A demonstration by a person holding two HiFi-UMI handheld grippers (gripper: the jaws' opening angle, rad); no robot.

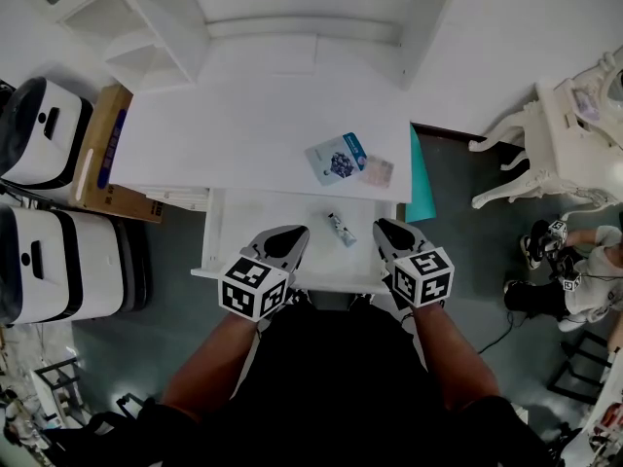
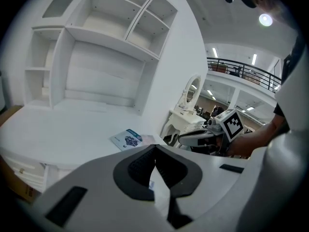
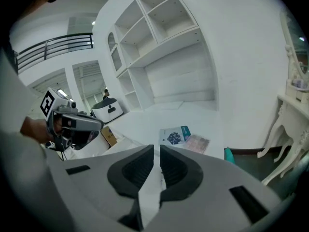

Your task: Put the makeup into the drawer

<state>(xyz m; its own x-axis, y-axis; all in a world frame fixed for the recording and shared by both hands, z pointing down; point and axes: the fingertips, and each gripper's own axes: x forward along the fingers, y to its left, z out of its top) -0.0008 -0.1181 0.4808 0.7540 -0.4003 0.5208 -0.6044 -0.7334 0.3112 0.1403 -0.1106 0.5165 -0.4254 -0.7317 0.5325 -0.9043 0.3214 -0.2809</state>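
Observation:
The white desk's drawer [image 1: 220, 259] stands pulled out, with a small makeup tube [image 1: 341, 229] lying inside it. On the desk top above sit a blue packet [image 1: 336, 157] and a pinkish packet [image 1: 377, 171]. My left gripper [image 1: 289, 233] hovers over the drawer's front left, shut and empty. My right gripper [image 1: 389, 230] is over the front right, also shut with nothing held. The tube lies between the two grippers. The left gripper view shows the blue packet [image 2: 126, 139] beyond the closed jaws. The right gripper view shows both the blue packet [image 3: 175, 135] and the pinkish packet [image 3: 195, 142].
White shelves [image 1: 146, 27] rise at the desk's back. A cardboard box [image 1: 102, 154] and two white machines [image 1: 58, 261] stand at the left. A teal object [image 1: 419, 185] leans by the desk's right side, with an ornate white table [image 1: 555, 144] and a person [image 1: 584, 275] beyond.

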